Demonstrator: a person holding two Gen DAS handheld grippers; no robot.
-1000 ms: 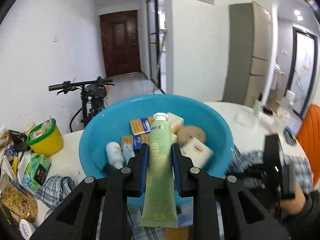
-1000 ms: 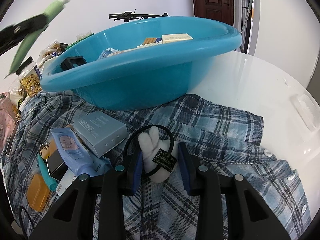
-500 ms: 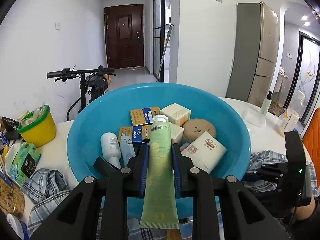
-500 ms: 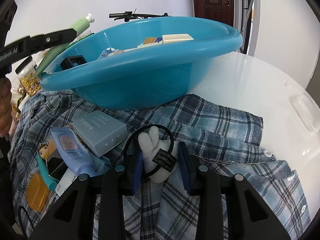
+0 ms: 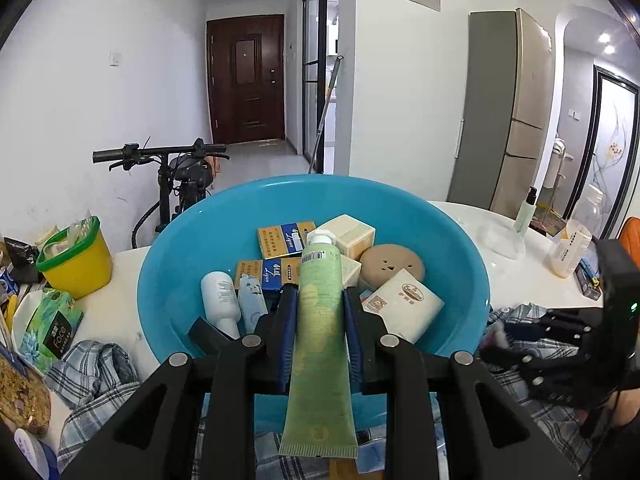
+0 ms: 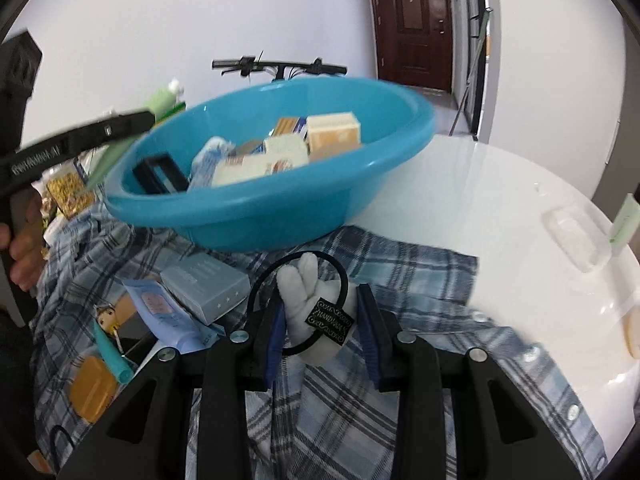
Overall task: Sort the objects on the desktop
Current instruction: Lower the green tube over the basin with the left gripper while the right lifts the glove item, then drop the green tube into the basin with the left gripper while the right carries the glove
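Lifted since a moment ago, the right hand-held gripper [image 6: 320, 322] grasps the hair tie [image 6: 308, 300] for binning, while the left hand-held gripper [image 5: 318, 316] clenches the green tube [image 5: 320, 320] over the blue basin [image 5: 168, 280].

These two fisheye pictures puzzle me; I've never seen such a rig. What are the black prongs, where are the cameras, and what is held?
No robot here: a person holds a hand gripper in each hand, with a camera on each looking along its two black fingers. The left camera shows the left gripper shut on a green tube over a blue basin of boxes and bottles. The right camera shows the right gripper around a white plush hair tie above a plaid shirt on the white table. Whether it grips the tie is unclear.
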